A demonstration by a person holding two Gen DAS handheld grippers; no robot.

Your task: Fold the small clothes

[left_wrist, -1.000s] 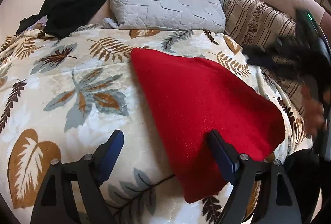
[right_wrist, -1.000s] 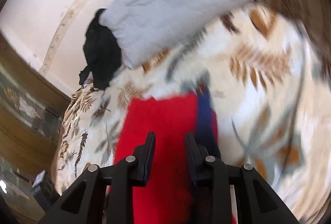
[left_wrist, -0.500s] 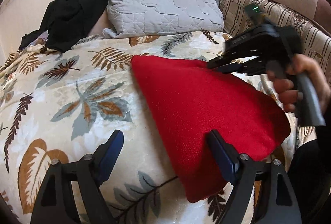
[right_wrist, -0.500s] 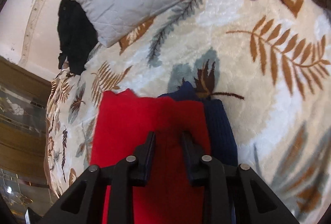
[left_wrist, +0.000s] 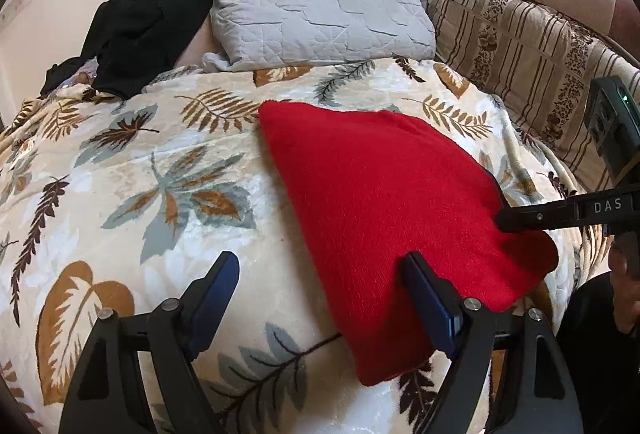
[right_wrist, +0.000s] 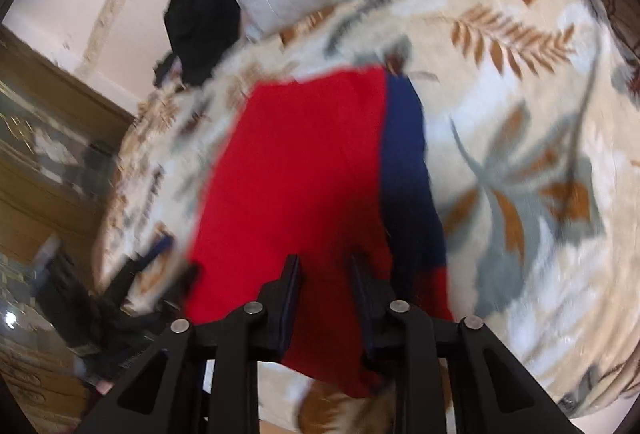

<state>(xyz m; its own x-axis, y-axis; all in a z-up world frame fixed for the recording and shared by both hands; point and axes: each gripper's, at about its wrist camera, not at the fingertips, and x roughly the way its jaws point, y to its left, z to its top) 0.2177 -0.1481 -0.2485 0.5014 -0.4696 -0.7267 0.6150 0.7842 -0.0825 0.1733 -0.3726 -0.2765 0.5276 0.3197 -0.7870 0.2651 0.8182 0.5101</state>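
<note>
Two grippers worked over one garment on a bed. The red garment lay flat on the leaf-print blanket, right of the blanket's middle, with a navy part showing along its right edge in the right wrist view.

The left gripper hung at the near side with its jaws wide. One finger stood over the near red edge and the other over bare blanket, and neither appeared to press the cloth. That stance looked like a wait beside the garment, ready to pin or lift its near left edge.

The right gripper came in low over the near right part of the cloth, its jaws narrow and closing. Red fabric showed between them, though the blur hid whether the pads pressed on it (I judged a pinch of that edge was in progress, so that it could be carried across for a fold).

The garment's long axis ran from the near right corner, at the blanket's near edge, toward the far left, where its far end pointed at the grey pillow. A black garment was heaped left of that pillow, well apart from the work.
</note>
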